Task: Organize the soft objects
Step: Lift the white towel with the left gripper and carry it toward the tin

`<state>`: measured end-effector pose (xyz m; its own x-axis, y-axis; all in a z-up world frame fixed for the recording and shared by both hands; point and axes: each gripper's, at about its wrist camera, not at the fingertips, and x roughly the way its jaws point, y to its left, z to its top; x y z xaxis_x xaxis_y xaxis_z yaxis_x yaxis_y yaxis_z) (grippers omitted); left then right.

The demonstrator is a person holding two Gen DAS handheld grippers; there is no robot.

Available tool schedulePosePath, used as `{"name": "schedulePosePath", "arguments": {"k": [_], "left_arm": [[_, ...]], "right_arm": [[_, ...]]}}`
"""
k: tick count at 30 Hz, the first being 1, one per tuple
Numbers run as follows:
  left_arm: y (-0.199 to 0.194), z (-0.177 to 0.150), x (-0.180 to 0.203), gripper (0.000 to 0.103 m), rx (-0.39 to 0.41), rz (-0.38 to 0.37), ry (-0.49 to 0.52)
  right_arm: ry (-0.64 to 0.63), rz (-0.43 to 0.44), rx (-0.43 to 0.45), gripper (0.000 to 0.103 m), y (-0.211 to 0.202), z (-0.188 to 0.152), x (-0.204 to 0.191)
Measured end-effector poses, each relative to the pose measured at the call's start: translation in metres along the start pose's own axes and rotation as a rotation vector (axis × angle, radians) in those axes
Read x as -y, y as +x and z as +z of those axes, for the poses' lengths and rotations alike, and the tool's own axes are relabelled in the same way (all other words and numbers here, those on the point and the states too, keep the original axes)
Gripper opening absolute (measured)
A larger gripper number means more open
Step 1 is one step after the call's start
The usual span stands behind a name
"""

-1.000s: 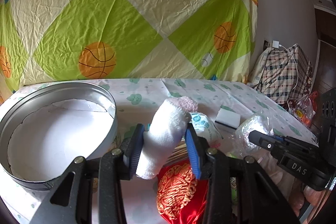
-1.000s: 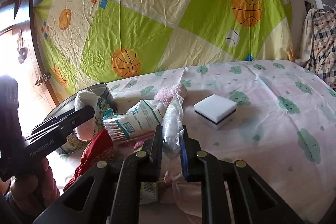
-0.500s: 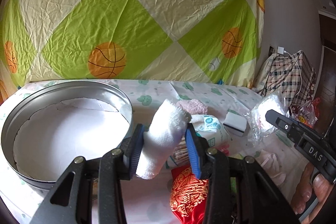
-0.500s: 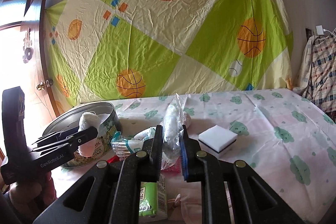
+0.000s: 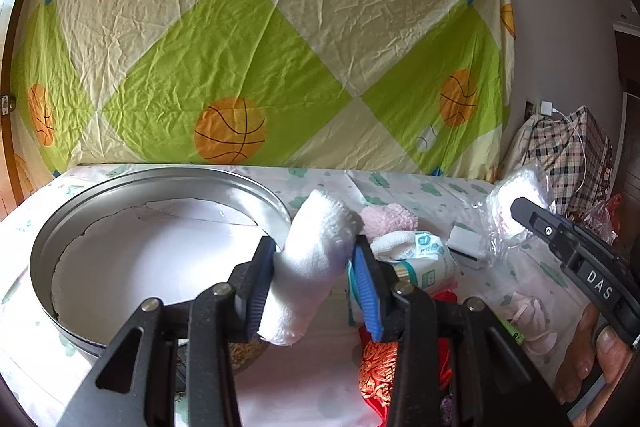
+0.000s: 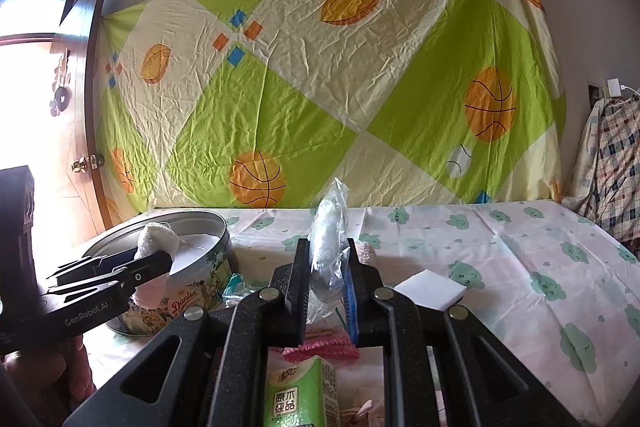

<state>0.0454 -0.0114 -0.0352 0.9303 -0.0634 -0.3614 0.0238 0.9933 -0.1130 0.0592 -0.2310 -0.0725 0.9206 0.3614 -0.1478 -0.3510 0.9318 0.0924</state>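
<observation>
My left gripper (image 5: 313, 243) holds a rolled white cloth (image 5: 308, 271) upright between its blue pads, and its jaws are closing on it. It hovers just right of the round metal tin (image 5: 160, 183), near the rim. In the right wrist view the cloth (image 6: 154, 237) sits over the tin's edge (image 6: 200, 217). Shut on a clear plastic bag of white cotton (image 6: 328, 227), my right gripper (image 6: 327, 246) is lifted above the bed. That bag (image 5: 506, 199) also shows at the right of the left wrist view.
On the cloud-print sheet lie a pink fluffy item (image 5: 386, 221), a pack of cotton swabs (image 5: 424, 261), a white sponge (image 6: 432, 287), a red embroidered pouch (image 5: 376, 367) and a green tissue pack (image 6: 300, 391). A plaid bag (image 5: 568, 155) stands far right.
The left gripper has carried the white cloth leftward, closer to the tin. The right gripper has risen and tilted up with the bag, away from the pile.
</observation>
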Motion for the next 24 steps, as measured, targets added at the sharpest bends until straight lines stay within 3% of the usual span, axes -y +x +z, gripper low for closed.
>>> {"name": "schedulePosePath", "arguments": {"k": [8,9,10,11,17,21,24], "left_arm": [[-0.002,0.0,-0.01,0.03,-0.001,0.005,-0.014],[-0.002,0.0,-0.01,0.027,-0.004,0.002,-0.014],[-0.001,0.0,-0.011,0.016,-0.006,-0.003,-0.016],[-0.001,0.0,-0.012,0.015,-0.008,-0.01,-0.019],[-0.001,-0.001,-0.02,0.016,-0.026,-0.037,-0.049],[-0.005,-0.003,-0.022,0.049,-0.036,-0.039,-0.049],[-0.006,-0.004,-0.014,0.063,-0.04,-0.038,-0.022]], "right_arm": [[-0.027,0.026,0.013,0.016,0.003,0.0,-0.017],[-0.033,0.03,0.011,0.016,0.004,0.0,-0.019],[-0.04,0.031,0.01,0.016,0.005,0.0,-0.021],[-0.046,0.031,0.011,0.016,0.005,0.0,-0.024],[-0.039,0.03,0.013,0.016,0.005,0.0,-0.025],[-0.017,0.035,0.017,0.016,0.004,0.001,-0.02],[-0.011,0.039,0.02,0.016,0.002,0.001,-0.018]]}}
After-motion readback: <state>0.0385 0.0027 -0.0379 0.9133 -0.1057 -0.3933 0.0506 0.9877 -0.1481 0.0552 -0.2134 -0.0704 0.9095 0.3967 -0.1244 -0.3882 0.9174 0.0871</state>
